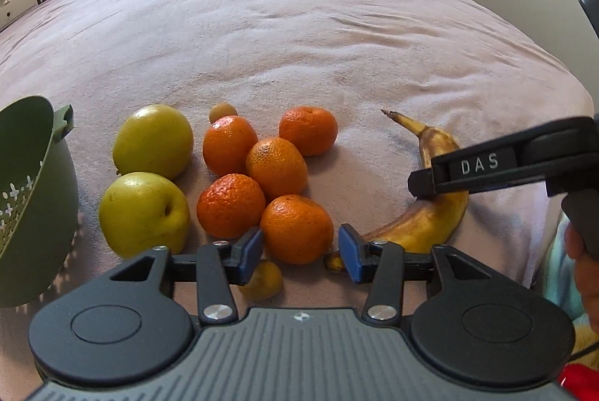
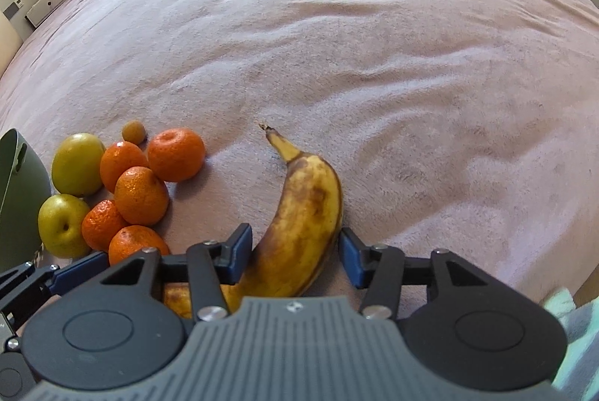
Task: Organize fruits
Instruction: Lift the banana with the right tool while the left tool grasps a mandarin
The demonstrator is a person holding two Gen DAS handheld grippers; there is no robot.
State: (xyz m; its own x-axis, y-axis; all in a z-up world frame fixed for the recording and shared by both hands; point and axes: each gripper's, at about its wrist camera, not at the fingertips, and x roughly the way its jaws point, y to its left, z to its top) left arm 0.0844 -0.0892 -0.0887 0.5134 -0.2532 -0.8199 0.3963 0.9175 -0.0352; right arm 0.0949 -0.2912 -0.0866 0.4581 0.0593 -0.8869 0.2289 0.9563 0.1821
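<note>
Banana [image 2: 299, 225] lies between the spread right tongs [image 2: 295, 253] (ungripped); left tongs [image 1: 301, 253] gape, empty.

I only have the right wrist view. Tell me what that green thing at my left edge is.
Observer: A green colander; its perforated inside shows in the left wrist view.
Operator: Report the left gripper.
Observer: The left gripper is open, and the nearest mandarin shows between its jaws.
Operator: Name anything my view hides near it.
Observer: A small yellowish fruit lies by its left finger, closer to the camera than the mandarin.
</note>
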